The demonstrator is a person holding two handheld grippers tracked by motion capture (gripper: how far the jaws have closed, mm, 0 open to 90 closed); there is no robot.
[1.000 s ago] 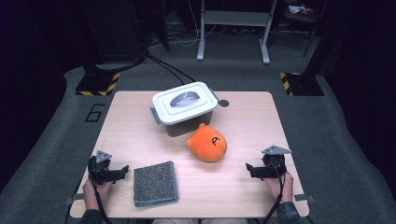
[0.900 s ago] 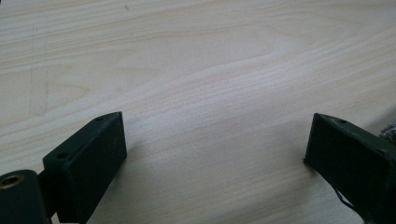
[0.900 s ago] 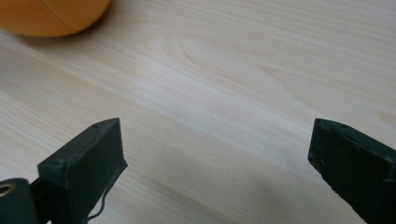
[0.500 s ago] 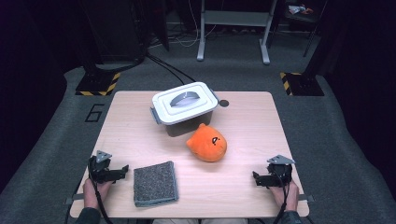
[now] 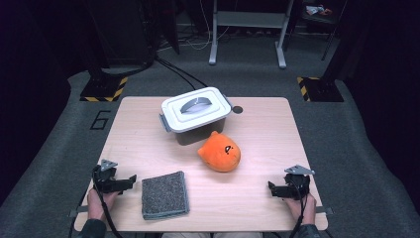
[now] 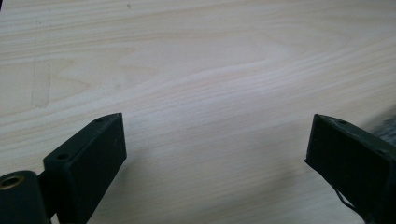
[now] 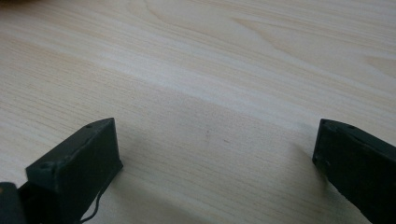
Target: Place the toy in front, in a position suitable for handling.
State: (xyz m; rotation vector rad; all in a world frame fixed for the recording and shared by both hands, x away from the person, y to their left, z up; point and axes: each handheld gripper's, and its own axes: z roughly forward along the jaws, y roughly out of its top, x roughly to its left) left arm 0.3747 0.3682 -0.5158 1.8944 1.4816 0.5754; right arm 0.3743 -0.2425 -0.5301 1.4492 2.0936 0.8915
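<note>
Left gripper (image 5: pixel 130 179) resting on the bench (image 5: pixel 148 144), jaws spread and empty, with the folded grey cloth (image 5: pixel 164 194) just beside its tips; farther ahead, the lidded white box (image 5: pixel 196 113) and orange plush toy (image 5: pixel 220 152). Right gripper (image 5: pixel 271 188) likewise spread wide, nothing between the jaws, plush ahead and to its left. Seemingly a starting pose, nothing grasped yet; next, probably a short reach to the cloth.
</note>
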